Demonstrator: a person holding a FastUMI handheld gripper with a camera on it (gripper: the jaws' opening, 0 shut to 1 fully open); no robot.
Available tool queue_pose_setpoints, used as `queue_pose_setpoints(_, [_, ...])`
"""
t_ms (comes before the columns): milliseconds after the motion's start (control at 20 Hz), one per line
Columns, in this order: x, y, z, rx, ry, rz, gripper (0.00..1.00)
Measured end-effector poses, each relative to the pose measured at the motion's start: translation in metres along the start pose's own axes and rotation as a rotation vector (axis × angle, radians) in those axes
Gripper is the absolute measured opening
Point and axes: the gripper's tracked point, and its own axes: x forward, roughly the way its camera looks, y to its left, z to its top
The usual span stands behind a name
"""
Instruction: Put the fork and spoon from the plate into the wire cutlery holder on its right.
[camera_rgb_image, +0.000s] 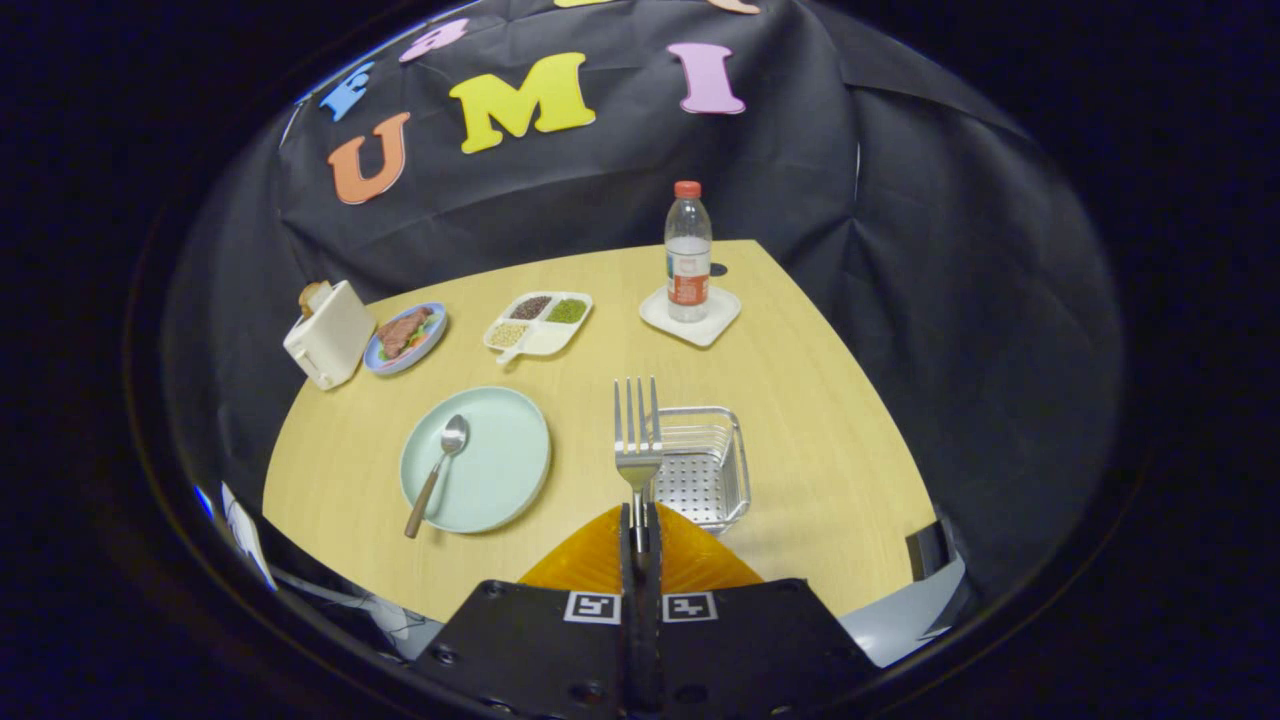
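My gripper (639, 530) is shut on the handle of a metal fork (637, 432), which sticks up ahead of the fingers with its tines pointing away. The fork hangs above the table, over the left rim of the wire cutlery holder (712, 470). The holder is a small square metal basket with a perforated floor, just ahead and to the right of the fingers. Left of it lies the pale green plate (500, 470). On the plate's left part rests a spoon (438, 472) with a wooden handle, its bowl pointing away from me.
Along the far side of the wooden table (820, 400) stand a cream toaster (330, 335), a blue plate of food (406, 337), a divided tray of beans (538, 322) and a water bottle (688, 252) on a white coaster. The table's edge falls away close on the right.
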Motion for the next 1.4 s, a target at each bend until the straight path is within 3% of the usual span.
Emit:
queue_pose_setpoints(450, [0.016,-0.024,-0.002,0.052,0.02,0.013,0.03])
queue_pose_setpoints(600, [0.008,-0.027,0.012,0.066,-0.049,0.011,0.15])
queue_pose_setpoints(650, [0.005,-0.024,0.015,0.066,-0.07,0.015,0.31])
queue_pose_setpoints(850, [-0.012,-0.019,0.034,0.051,-0.184,-0.001,0.71])
queue_pose_setpoints(950, [-0.024,-0.016,0.042,0.043,-0.241,-0.017,0.8])
queue_pose_setpoints(1400, [-0.086,0.022,0.076,-0.021,-0.551,-0.125,0.98])
